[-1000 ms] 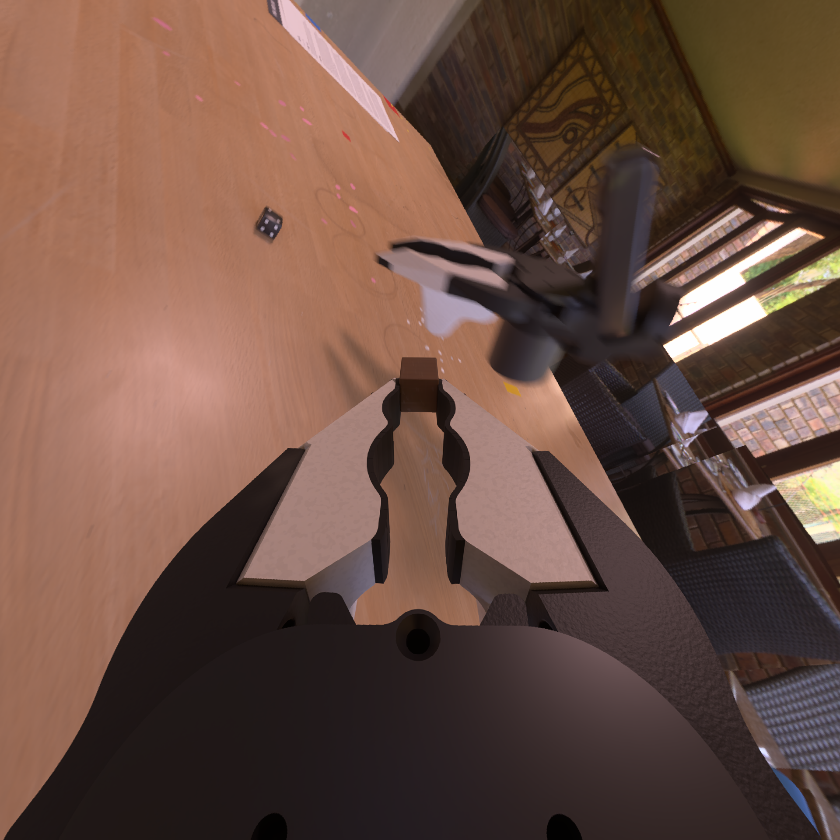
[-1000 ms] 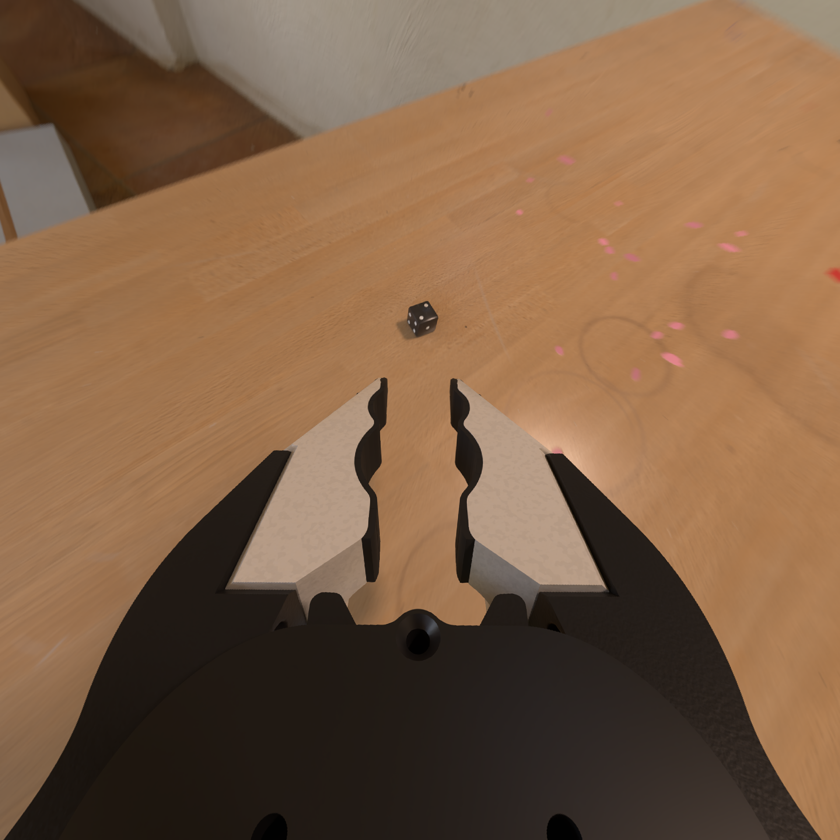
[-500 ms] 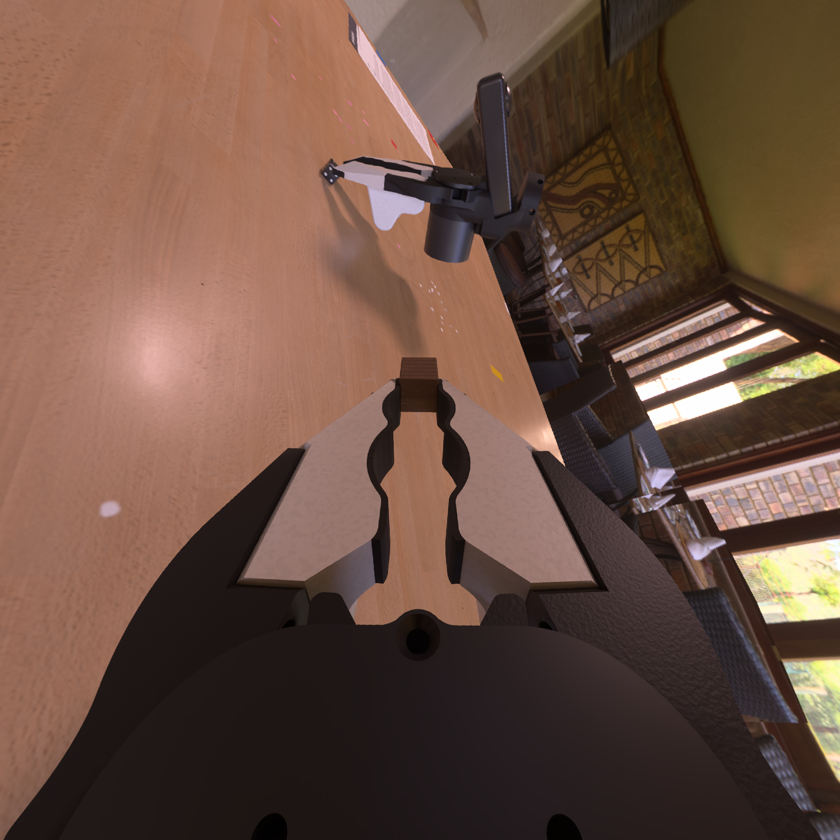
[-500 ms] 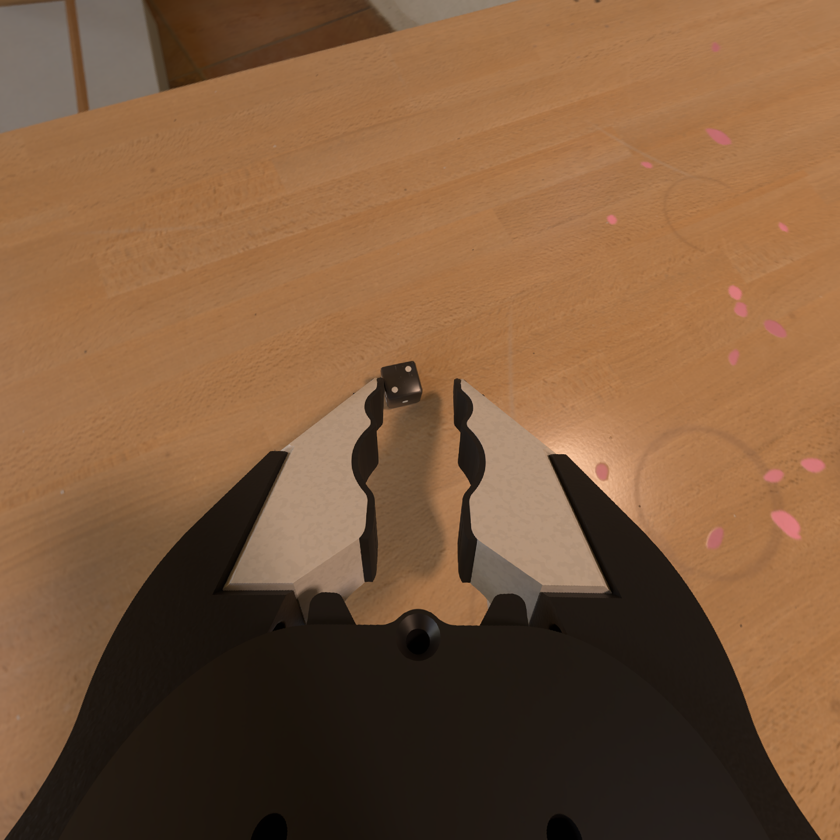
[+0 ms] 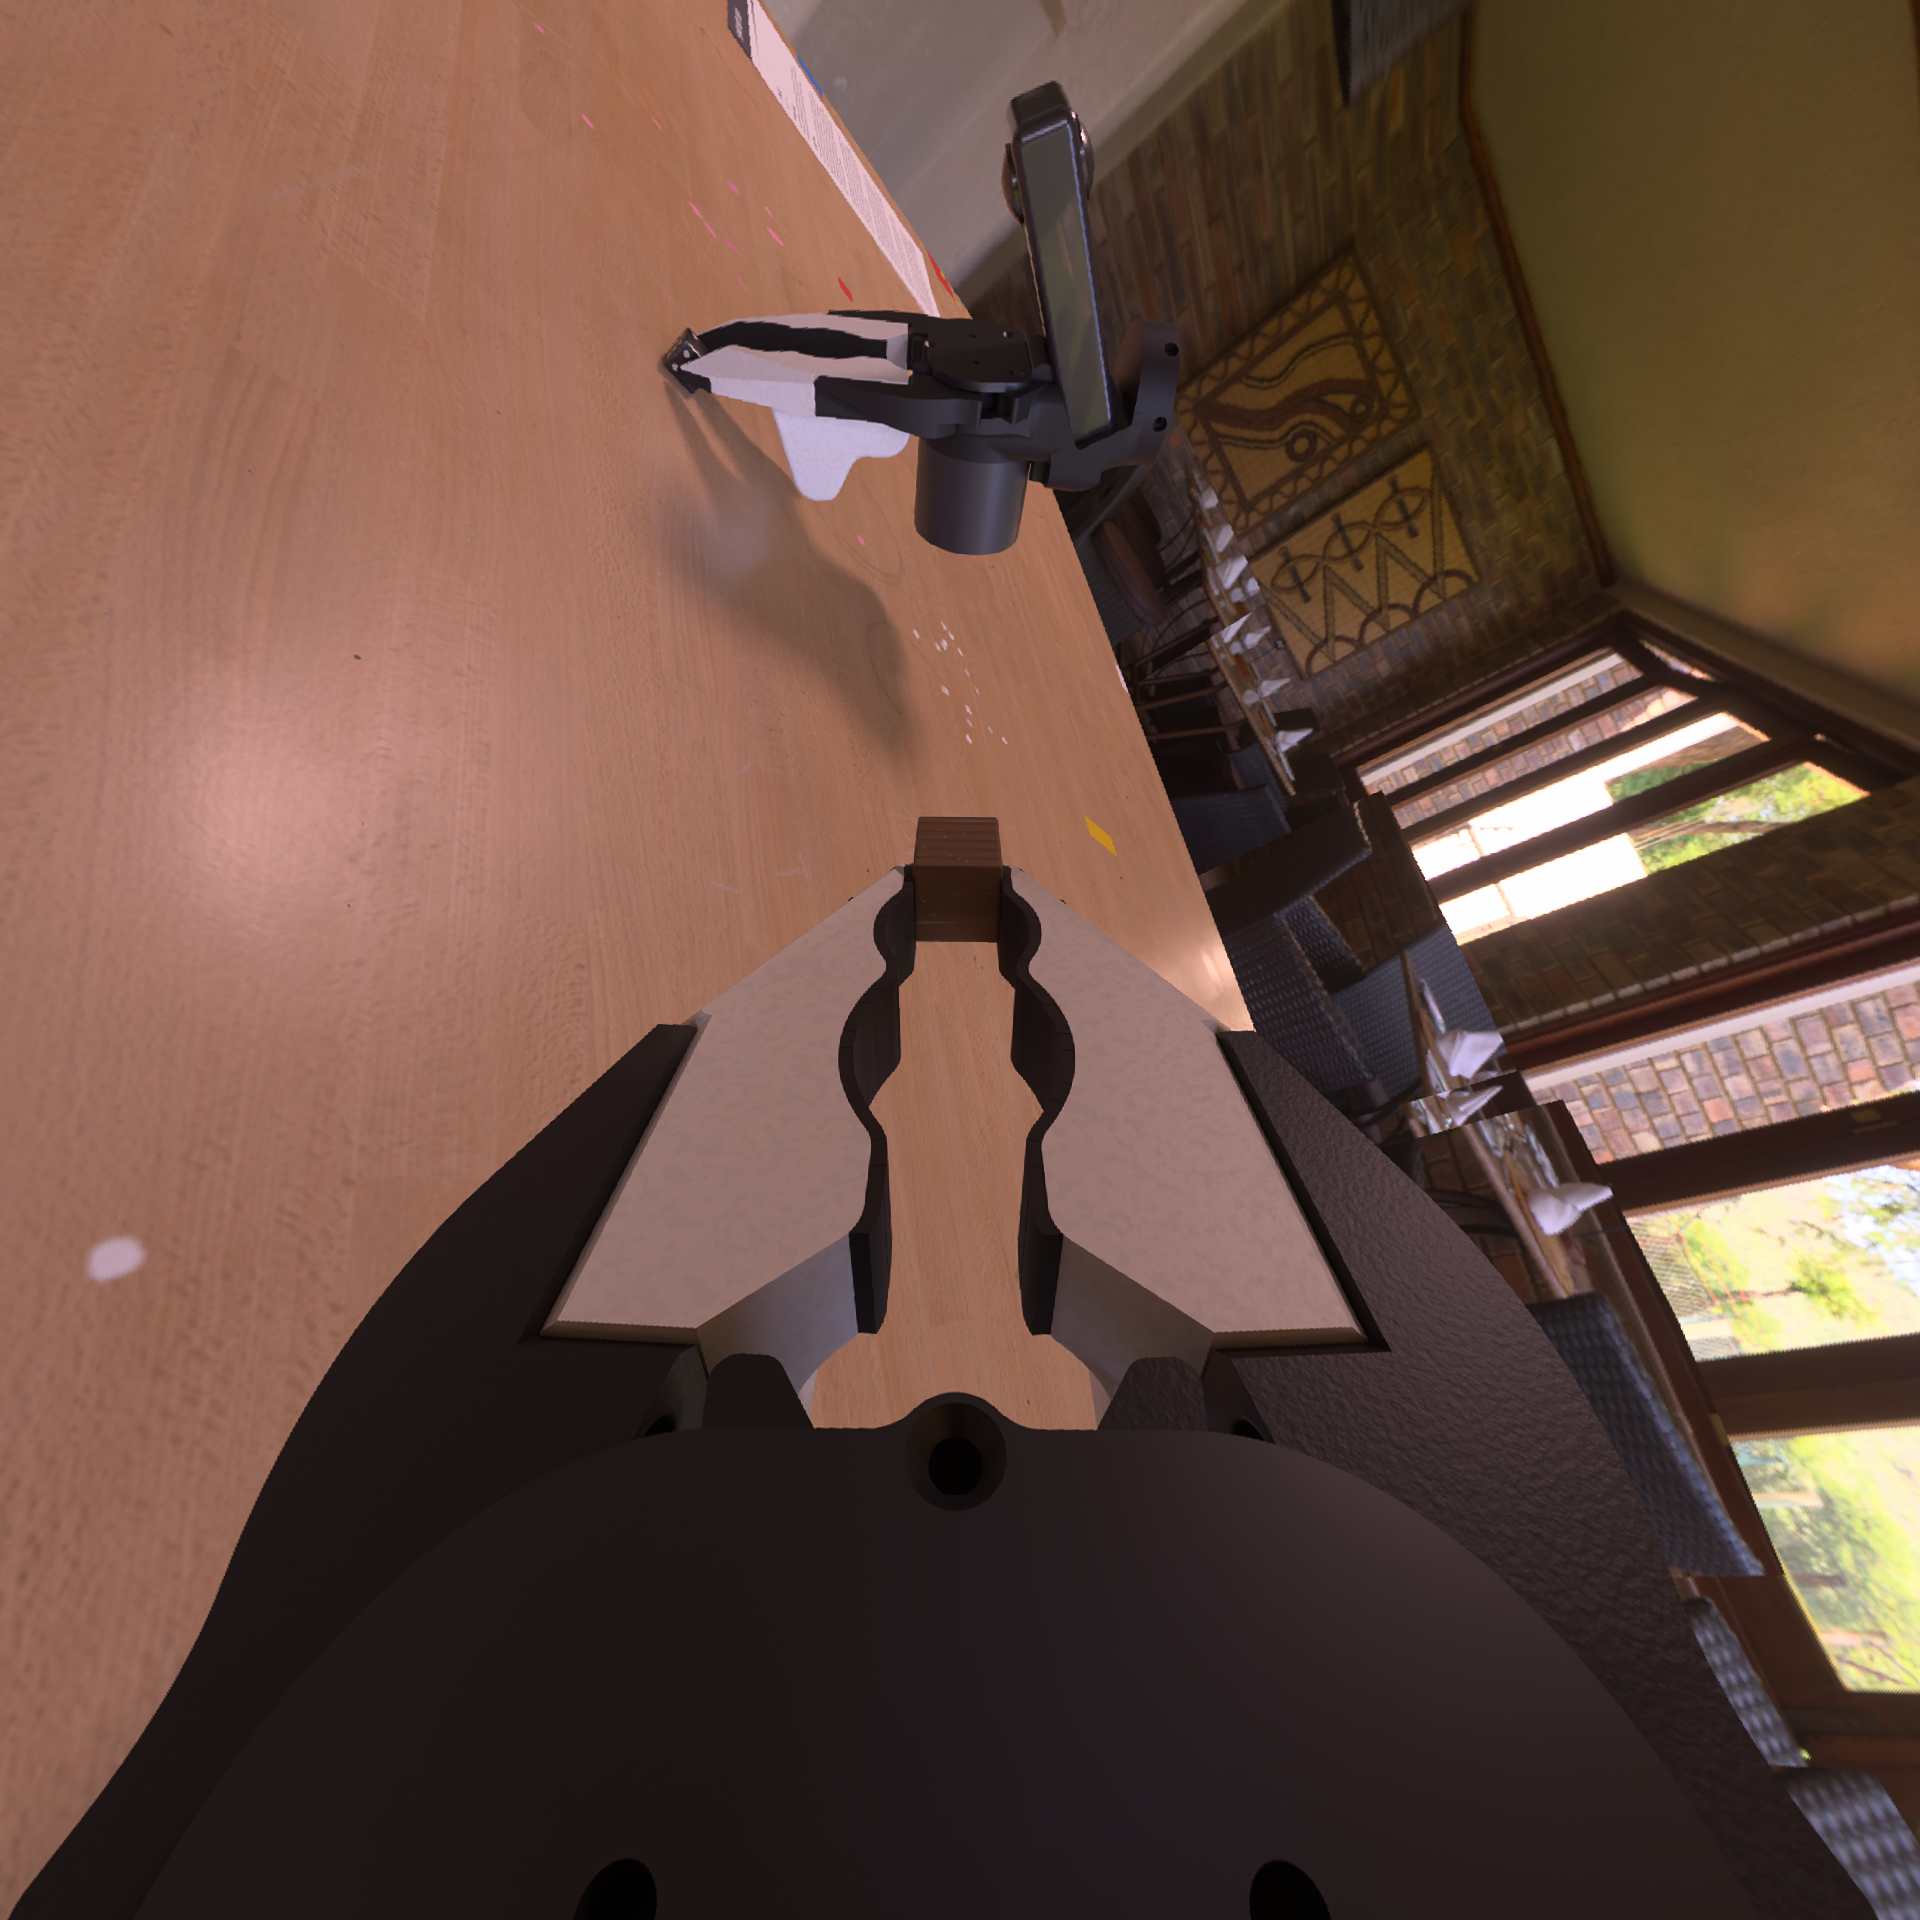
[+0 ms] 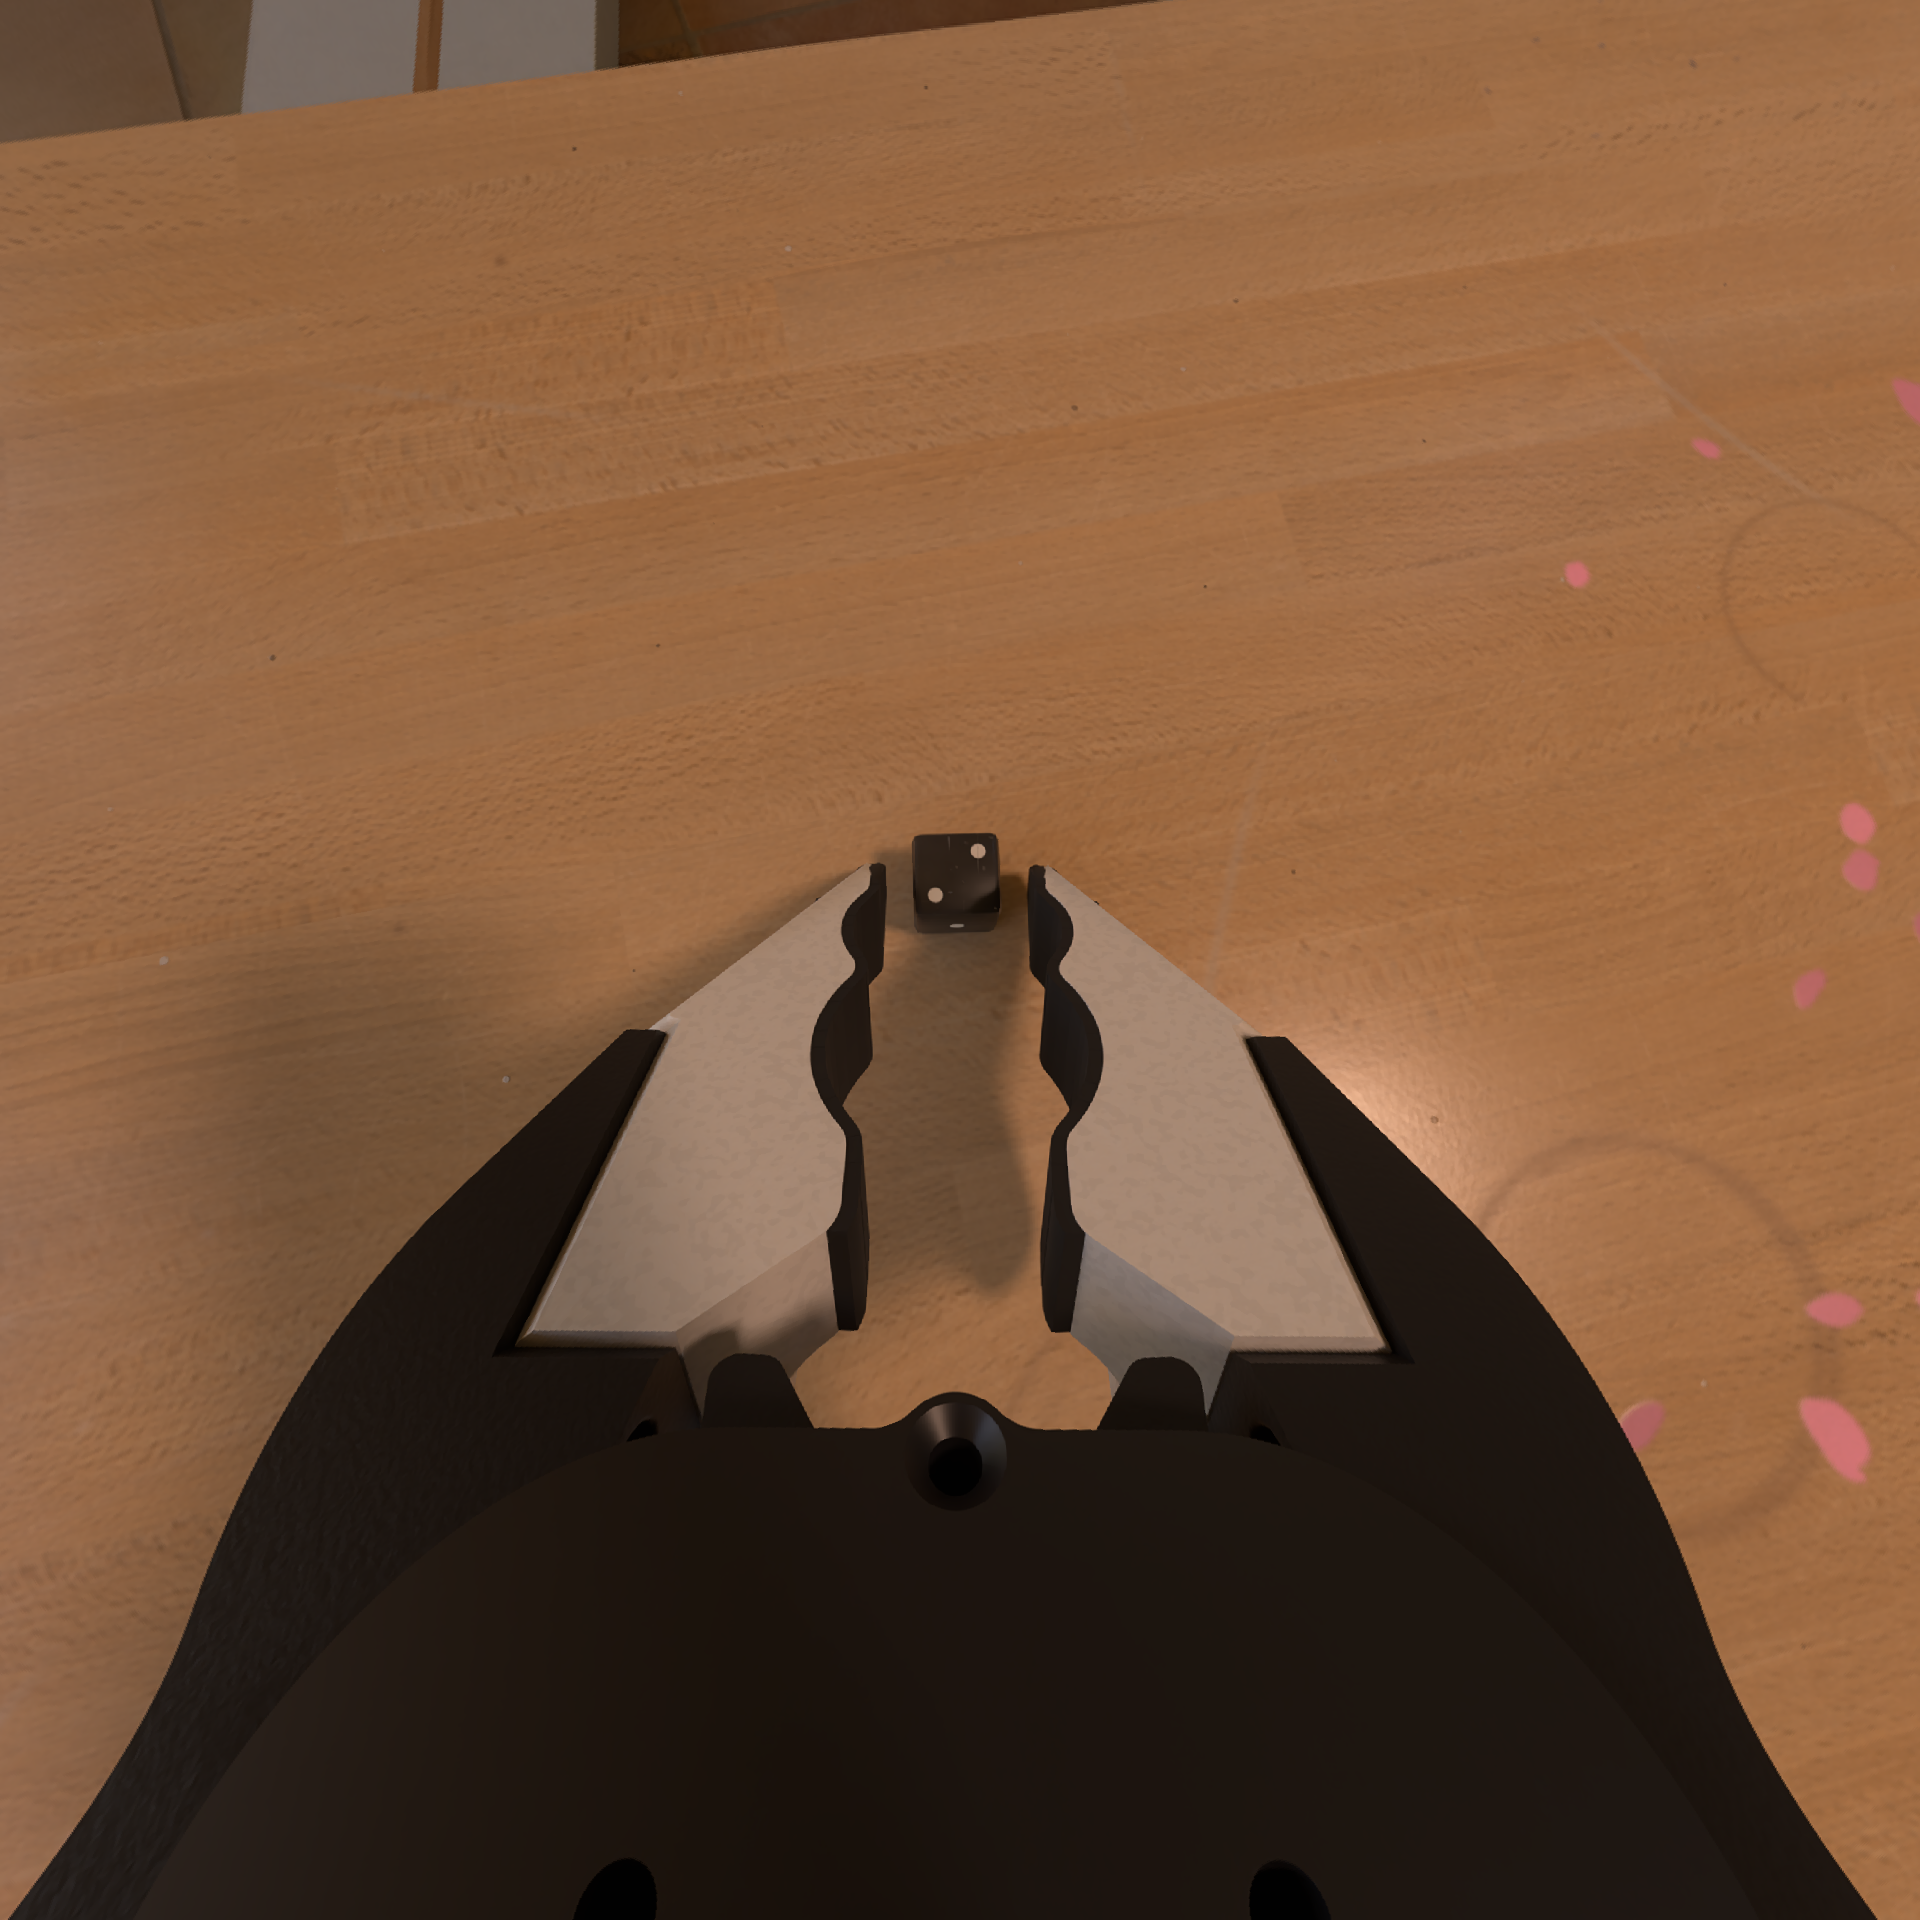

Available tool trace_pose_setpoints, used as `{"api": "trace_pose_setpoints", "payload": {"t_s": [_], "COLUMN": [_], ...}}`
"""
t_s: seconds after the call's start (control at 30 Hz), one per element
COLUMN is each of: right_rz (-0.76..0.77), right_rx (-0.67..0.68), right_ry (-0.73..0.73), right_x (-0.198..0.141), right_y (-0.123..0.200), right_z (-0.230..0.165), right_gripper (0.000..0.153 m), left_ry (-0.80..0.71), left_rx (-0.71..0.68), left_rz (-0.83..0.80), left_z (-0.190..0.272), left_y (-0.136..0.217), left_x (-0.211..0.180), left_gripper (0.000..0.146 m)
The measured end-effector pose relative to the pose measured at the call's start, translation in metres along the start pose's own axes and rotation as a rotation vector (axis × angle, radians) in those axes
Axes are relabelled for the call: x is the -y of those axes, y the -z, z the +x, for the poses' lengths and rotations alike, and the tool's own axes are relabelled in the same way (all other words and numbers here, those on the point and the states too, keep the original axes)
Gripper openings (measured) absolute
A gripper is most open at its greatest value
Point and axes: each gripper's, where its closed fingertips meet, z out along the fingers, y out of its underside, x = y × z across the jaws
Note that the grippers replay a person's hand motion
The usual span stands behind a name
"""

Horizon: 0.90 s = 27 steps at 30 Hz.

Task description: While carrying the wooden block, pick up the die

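My left gripper (image 5: 956,883) is shut on a small brown wooden block (image 5: 956,878) held at its fingertips above the wooden table (image 5: 364,727). My right gripper (image 6: 954,883) is open and low over the table (image 6: 935,468). A small black die (image 6: 956,883) with white pips lies between its two fingertips, with a gap on each side. In the left wrist view the right gripper (image 5: 691,366) shows farther off, its tips down at the table with the die (image 5: 681,358) at them.
Pink flecks (image 6: 1839,1439) and faint ring marks (image 6: 1642,1299) lie on the table to the right. A white paper strip (image 5: 842,166) lies along the table's far edge. Chairs (image 5: 1320,997) and laid tables stand beyond the table's edge.
My right gripper moved forward and down to the die, which went from ahead of the tips to centred between them. My left gripper kept its hold on the block while its view shifted.
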Motion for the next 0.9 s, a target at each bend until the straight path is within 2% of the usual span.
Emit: {"api": "trace_pose_setpoints", "payload": {"t_s": [0.17,0.4,0.5,0.67,0.8,0.9], "right_rz": [-0.001,-0.002,0.049,0.203,0.280,0.320], "right_rx": [-0.004,-0.086,-0.144,-0.236,-0.255,-0.232], "right_ry": [0.018,-0.007,-0.055,-0.174,-0.169,-0.135], "right_x": [0.002,0.001,0.008,0.027,0.025,0.009], "right_y": [-0.002,0.001,0.015,0.074,0.141,0.198], "right_z": [-0.001,0.003,0.003,-0.026,-0.086,-0.139], "right_gripper": [0.016,0.016,0.016,0.016,0.016,0.016], "left_ry": [0.014,0.012,0.000,-0.009,-0.046,-0.069], "left_rx": [0.004,-0.003,-0.002,-0.030,-0.090,-0.140], "left_rz": [0.007,0.014,0.021,0.040,0.028,0.009], "left_z": [-0.002,0.000,0.000,0.003,0.019,0.039], "left_y": [-0.001,-0.003,-0.004,-0.021,-0.048,-0.073], "left_x": [0.001,0.003,0.008,0.023,0.030,0.025], "left_gripper": [0.014,0.014,0.014,0.014,0.014,0.014]}}
